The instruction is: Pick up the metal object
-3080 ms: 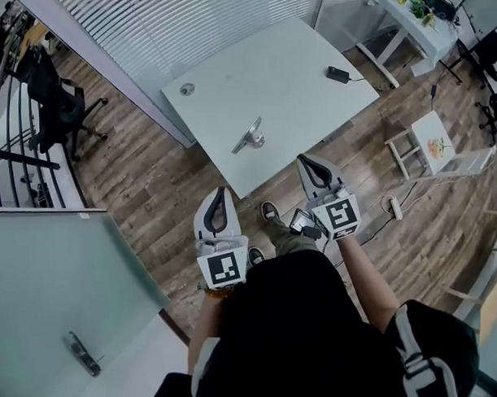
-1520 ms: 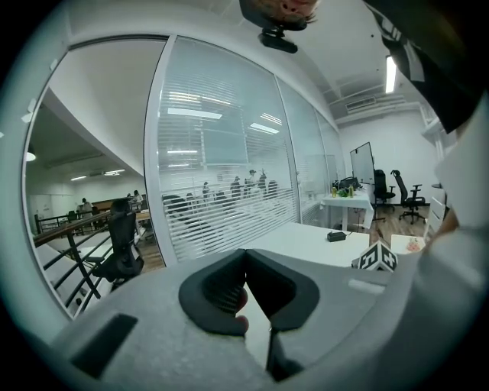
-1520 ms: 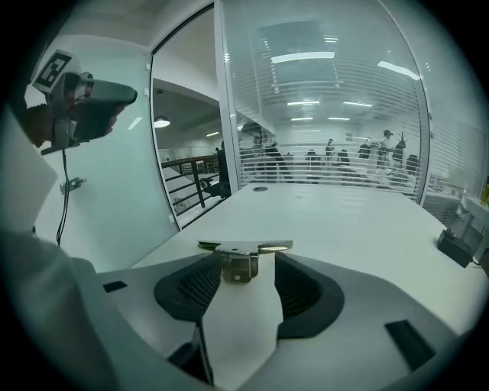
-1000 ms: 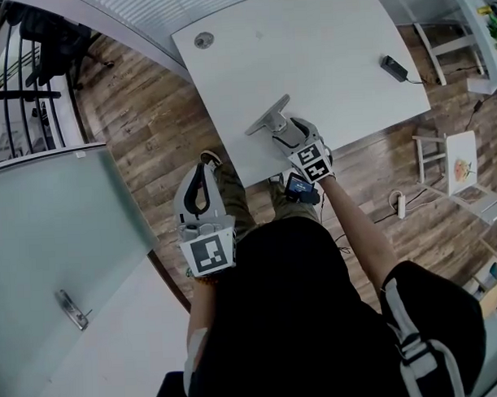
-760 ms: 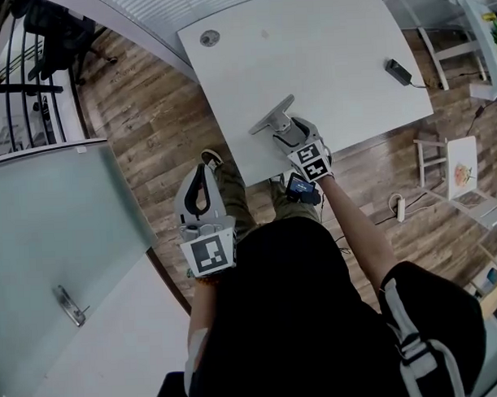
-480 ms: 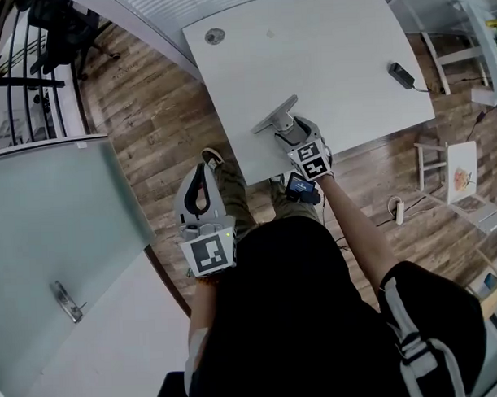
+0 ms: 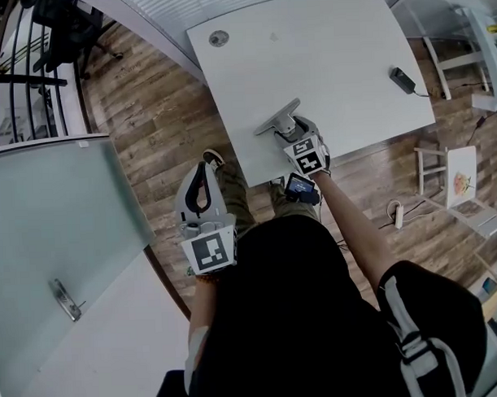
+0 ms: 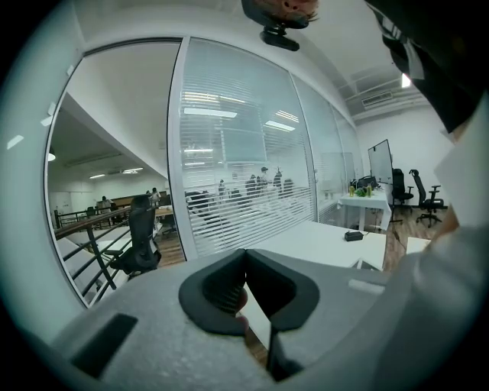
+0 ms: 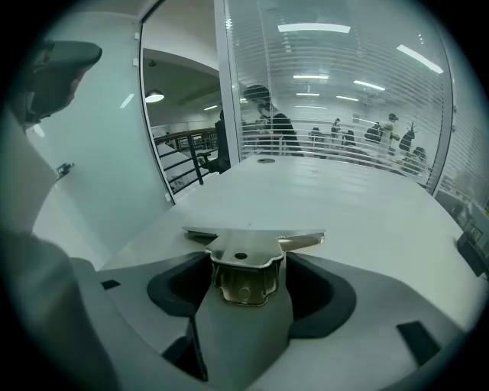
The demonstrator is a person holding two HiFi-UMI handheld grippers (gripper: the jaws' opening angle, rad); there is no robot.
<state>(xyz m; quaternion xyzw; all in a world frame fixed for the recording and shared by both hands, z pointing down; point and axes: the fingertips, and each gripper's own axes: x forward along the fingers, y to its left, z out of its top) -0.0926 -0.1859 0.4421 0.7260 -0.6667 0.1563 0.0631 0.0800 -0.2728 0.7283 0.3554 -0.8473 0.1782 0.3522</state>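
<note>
The metal object (image 7: 275, 119), a shiny bracket with a long flat arm, lies near the front edge of the white table (image 7: 333, 44). My right gripper (image 7: 289, 133) reaches over that edge and is shut on the bracket's folded base. In the right gripper view the metal object (image 9: 248, 248) sits clamped between the dark pads of the right gripper (image 9: 246, 269), its flat arm lying crosswise just beyond them. My left gripper (image 7: 200, 172) is held low by the person's leg, off the table, shut and holding nothing. In the left gripper view the left gripper (image 8: 246, 256) points towards the glass wall.
A black power adapter (image 7: 402, 79) lies at the table's right edge, and a round cable grommet (image 7: 218, 38) sits at its far left corner. A frosted glass partition (image 7: 54, 233) stands at left. A small white stool (image 7: 455, 178) and a power strip (image 7: 396, 214) are on the wooden floor at right.
The right gripper came from beside the body to the table edge, and over the last second its jaws closed on the metal object. The left gripper stayed put.
</note>
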